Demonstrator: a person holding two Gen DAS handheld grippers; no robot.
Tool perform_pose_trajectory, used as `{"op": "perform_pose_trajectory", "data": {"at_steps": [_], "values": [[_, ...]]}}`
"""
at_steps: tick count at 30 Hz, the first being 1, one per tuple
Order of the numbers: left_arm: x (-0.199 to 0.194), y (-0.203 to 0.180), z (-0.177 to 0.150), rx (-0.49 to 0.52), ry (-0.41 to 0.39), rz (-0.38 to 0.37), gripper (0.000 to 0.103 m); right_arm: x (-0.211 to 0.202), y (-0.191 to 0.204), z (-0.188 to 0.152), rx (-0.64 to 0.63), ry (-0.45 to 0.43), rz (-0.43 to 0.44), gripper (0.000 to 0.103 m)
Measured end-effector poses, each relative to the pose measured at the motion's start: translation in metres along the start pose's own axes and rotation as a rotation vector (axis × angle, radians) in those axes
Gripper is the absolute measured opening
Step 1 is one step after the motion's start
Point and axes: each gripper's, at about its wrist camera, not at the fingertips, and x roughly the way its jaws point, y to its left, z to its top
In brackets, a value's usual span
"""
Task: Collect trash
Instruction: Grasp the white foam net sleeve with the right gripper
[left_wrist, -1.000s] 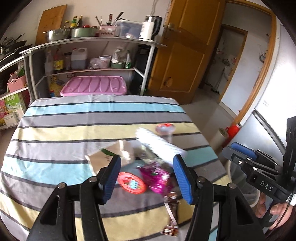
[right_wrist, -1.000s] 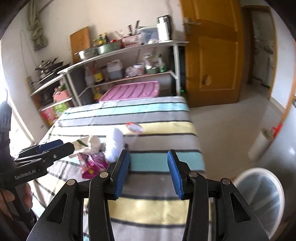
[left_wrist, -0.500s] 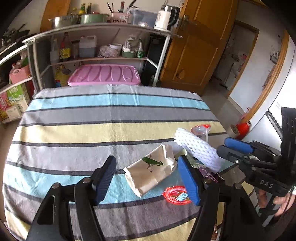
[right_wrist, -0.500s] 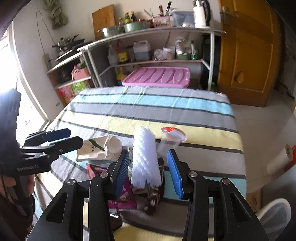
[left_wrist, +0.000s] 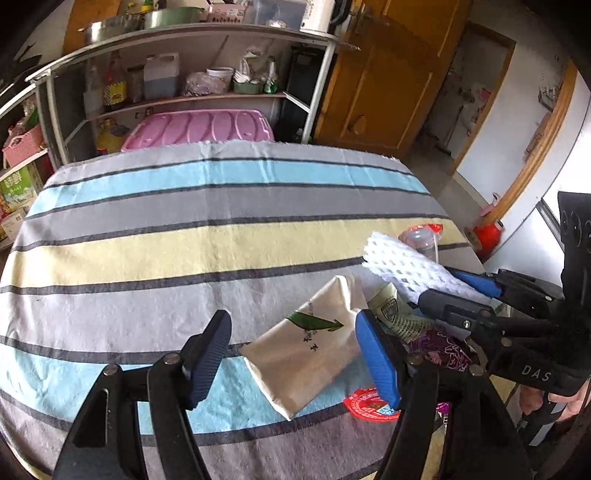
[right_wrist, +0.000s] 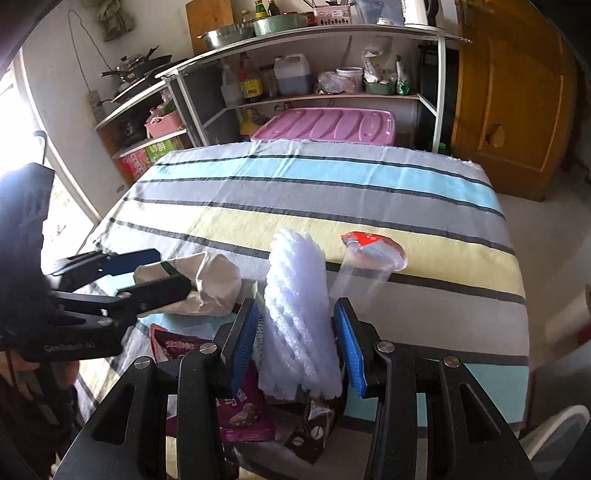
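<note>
**Both grippers set over the trash pile**

The trash is gathered in a loose heap at the near right corner of the striped cloth (left_wrist: 221, 251), presumably so that it can be cleared piece by piece into the white bin (right_wrist: 554, 432) whose rim is glimpsed low at the right of the right wrist view.

The left gripper (left_wrist: 291, 354) is held wide apart, and the cream bag (left_wrist: 314, 354) lies partly between its fingers; the bag is flanked rather than pressed, and no contact can be made out. Its jaws have just been opening, which suits a flat, broad bag that must be straddled before it can be pinched.

The right gripper (right_wrist: 295, 339) is set around the white foam net (right_wrist: 299, 314), which stands between the blue pads. Its jaws have just been closing, yet a narrow gap seems to remain on each side, so a firm hold cannot be claimed. The net is probably taken first because it sits highest on the heap.

Just beyond the net a clear cup (right_wrist: 365, 269) with a torn red seal lies on its side. Under the net, purple and brown wrappers (right_wrist: 243, 413) are stacked, and a red round lid (left_wrist: 369, 406) lies beside the bag.

"DAS" is read on the right gripper's body, and "GenRobot.AI", faintly, on the left. A green leaf and small dark characters are printed on the bag; they cannot be read.
</note>
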Motion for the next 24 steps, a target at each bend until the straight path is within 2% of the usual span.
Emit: {"op": "perform_pose_trajectory", "data": {"at_steps": [3,9,13,18,19,24], "values": [[0.006,-0.002,-0.002,-0.004,0.023,-0.018,0.072,0.001,-0.001,0.000,0.005,0.004,-0.008,0.031],[0.007,-0.003,-0.003,-0.007,0.014,-0.021,0.071,0.000,-0.003,-0.001,0.020,-0.001,-0.004,0.028],[0.007,-0.007,-0.003,0.000,0.016,-0.050,0.054,-0.001,-0.003,-0.001,0.022,-0.008,-0.008,0.026],[0.003,-0.011,-0.002,0.013,0.004,-0.045,0.042,-0.004,-0.003,-0.004,0.022,-0.020,-0.011,0.025],[0.000,-0.011,-0.002,0.013,-0.003,-0.041,0.032,-0.006,-0.003,-0.004,0.023,-0.024,-0.009,0.025],[-0.006,-0.014,0.000,0.027,-0.017,-0.041,0.023,-0.012,-0.003,-0.004,0.040,-0.041,-0.010,0.024]]}}
